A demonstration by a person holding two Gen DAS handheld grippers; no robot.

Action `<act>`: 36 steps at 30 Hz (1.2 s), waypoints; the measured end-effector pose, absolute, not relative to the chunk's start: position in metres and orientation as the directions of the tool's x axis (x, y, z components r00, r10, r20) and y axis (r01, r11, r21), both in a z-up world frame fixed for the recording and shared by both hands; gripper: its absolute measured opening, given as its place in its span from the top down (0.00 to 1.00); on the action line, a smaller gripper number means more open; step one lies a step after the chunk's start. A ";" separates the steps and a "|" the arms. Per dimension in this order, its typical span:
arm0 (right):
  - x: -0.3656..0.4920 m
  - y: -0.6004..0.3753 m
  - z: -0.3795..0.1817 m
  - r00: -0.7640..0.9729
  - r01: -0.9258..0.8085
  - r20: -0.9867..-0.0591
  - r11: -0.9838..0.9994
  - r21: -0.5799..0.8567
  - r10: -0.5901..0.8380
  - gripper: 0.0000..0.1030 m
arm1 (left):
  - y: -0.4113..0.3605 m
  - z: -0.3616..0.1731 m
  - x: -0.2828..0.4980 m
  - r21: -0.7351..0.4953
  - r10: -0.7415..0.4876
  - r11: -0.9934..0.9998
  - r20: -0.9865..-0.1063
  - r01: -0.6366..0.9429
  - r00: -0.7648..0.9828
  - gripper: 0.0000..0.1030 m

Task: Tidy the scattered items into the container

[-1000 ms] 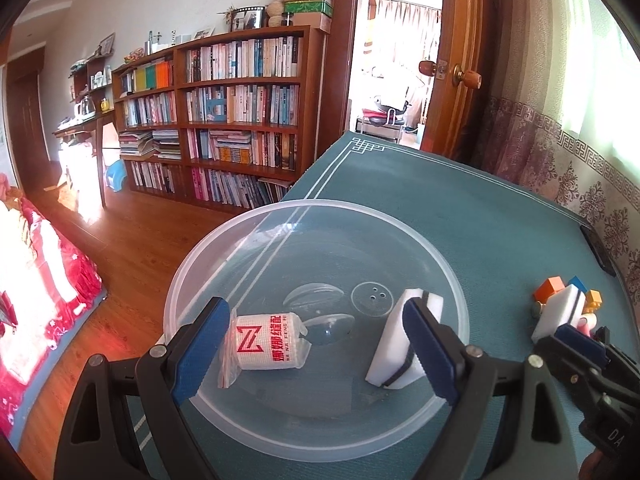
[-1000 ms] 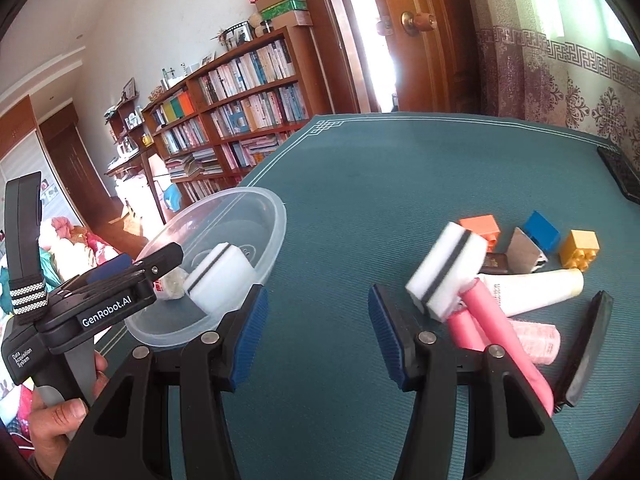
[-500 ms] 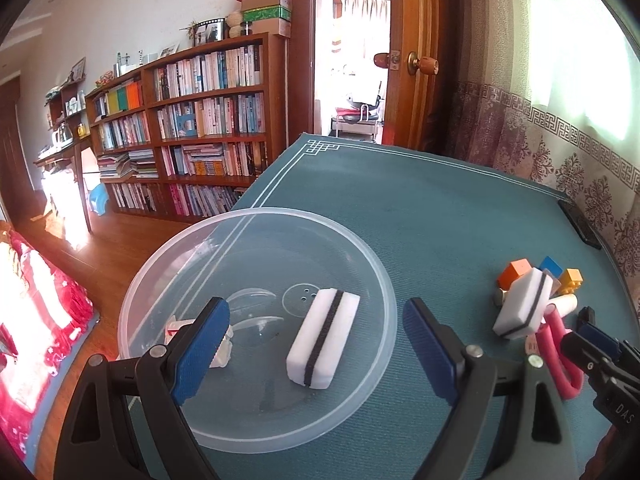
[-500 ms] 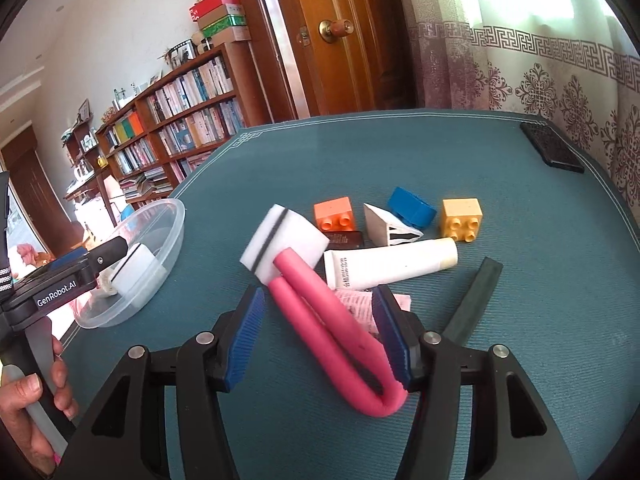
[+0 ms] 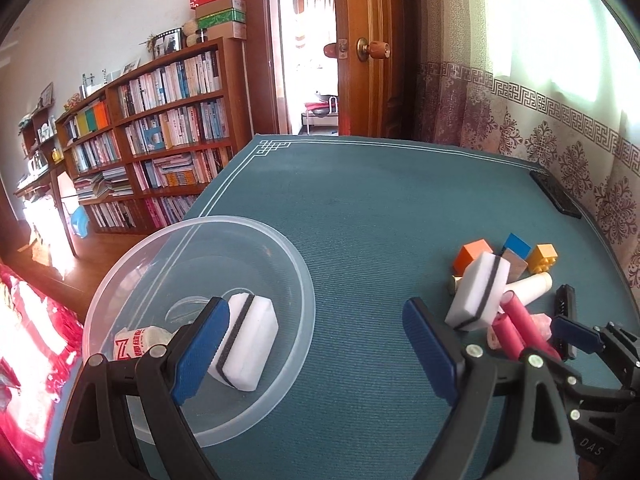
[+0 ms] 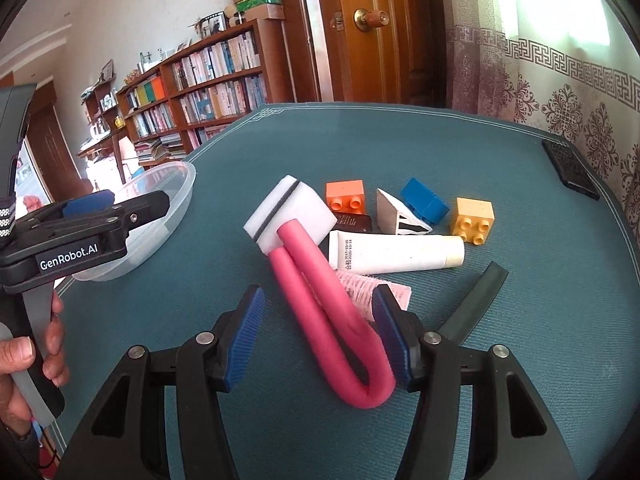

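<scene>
A: What's at the left edge?
B: The clear bowl (image 5: pixel 192 264) sits near the table's left edge, a white sponge (image 5: pixel 248 344) and a small packet (image 5: pixel 136 344) inside. The left gripper (image 5: pixel 316 352) hangs wide open by its rim, holding nothing.
A: And the middle?
B: Bare teal table (image 5: pixel 380 208), open room.
A: The right?
B: The right gripper (image 6: pixel 318 334), jaws apart, straddles the bend of the pink foam roller (image 6: pixel 332 320) without clamping it. Just beyond lie a second sponge (image 6: pixel 290 212), white tube (image 6: pixel 396 254) and toy blocks (image 6: pixel 346 197).
</scene>
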State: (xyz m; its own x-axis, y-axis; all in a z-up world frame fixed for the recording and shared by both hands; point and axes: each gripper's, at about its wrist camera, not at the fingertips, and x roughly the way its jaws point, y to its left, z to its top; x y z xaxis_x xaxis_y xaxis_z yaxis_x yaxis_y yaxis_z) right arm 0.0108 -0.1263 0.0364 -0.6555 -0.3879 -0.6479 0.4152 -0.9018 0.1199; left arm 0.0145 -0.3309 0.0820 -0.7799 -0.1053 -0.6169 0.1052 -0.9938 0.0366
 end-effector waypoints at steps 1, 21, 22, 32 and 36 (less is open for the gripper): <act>0.011 -0.129 0.035 -0.655 0.420 -0.653 -0.902 0.102 -0.379 0.42 | -0.329 0.082 0.015 0.040 -0.103 -0.994 -0.617 0.100 -0.780 0.12; -0.002 -0.114 0.031 -0.655 0.365 -0.645 -0.912 0.186 -0.393 0.61 | -0.300 0.074 0.003 0.057 -0.042 -0.998 -0.651 0.006 -0.758 0.12; -0.004 -0.109 0.032 -0.655 0.352 -0.639 -0.911 0.214 -0.403 0.61 | -0.297 0.074 0.003 0.057 -0.035 -0.998 -0.651 -0.002 -0.759 0.12; -0.007 -0.077 0.042 -0.691 0.287 -0.590 -0.908 0.307 -0.418 0.64 | -0.260 0.066 -0.013 0.064 0.022 -0.994 -0.676 -0.088 -0.737 0.12; -0.006 -0.069 0.044 -0.699 0.278 -0.577 -0.903 0.326 -0.423 0.65 | -0.248 0.061 -0.022 0.058 0.044 -0.992 -0.688 -0.114 -0.725 0.12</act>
State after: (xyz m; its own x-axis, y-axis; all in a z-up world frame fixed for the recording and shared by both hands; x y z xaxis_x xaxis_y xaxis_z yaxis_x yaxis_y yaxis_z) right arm -0.0059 -0.0694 0.0436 -0.6988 -0.4233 -0.5766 0.2779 -0.9034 0.3265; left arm -0.0219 -0.2480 0.0607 -0.7248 0.0437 -0.6876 -0.1145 -0.9918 0.0576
